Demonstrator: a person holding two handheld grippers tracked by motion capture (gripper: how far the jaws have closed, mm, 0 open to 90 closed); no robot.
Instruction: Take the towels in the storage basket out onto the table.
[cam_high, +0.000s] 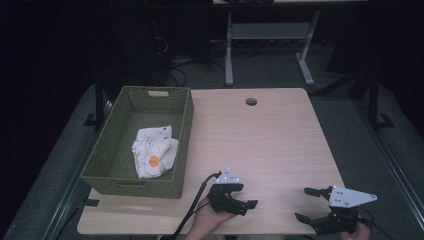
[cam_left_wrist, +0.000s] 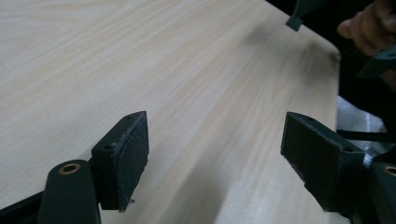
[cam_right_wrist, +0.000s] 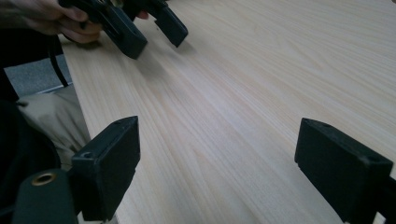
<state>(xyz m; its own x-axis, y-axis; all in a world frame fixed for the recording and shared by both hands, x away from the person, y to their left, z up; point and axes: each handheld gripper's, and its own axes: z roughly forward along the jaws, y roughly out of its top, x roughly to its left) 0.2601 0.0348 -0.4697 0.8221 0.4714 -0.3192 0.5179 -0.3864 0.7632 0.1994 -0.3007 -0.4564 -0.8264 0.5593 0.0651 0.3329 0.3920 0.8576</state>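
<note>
1. Room: dark, grey carpet; a second desk's white legs (cam_high: 229, 50) stand beyond the far edge.
2. Table (cam_high: 270, 145): light wood-grain top, rounded corners, one round cable hole (cam_high: 251, 101) near the far edge, about mid-width. Top is bare from the middle to the right edge.
3. Basket (cam_high: 120, 180): one, green woven, rectangular, along the left edge from the far-left corner almost to the near-left corner. Handle slot in its far wall.
4. Cloth (cam_high: 154, 151): one, white with small print and an orange spot, bunched up inside the basket, against its right wall, nearer the near end.
5. Left gripper (cam_high: 247, 206): at the near edge, about mid-width, held in a hand (cam_high: 207, 222) coming in from below. Tipped on its side, jaws pointing right towards the other gripper, low over the wood. Jaws wide apart, nothing between them, only bare tabletop in the left gripper view.
6. Right gripper (cam_high: 309, 204): near the near-right corner, jaws pointing left. Jaws spread wide, nothing in them.
7. Grippers face each other along the near edge, well apart from each other and from the basket and cloth.
8. Count: two grippers, one basket, one cloth, one table, one cable hole.
</note>
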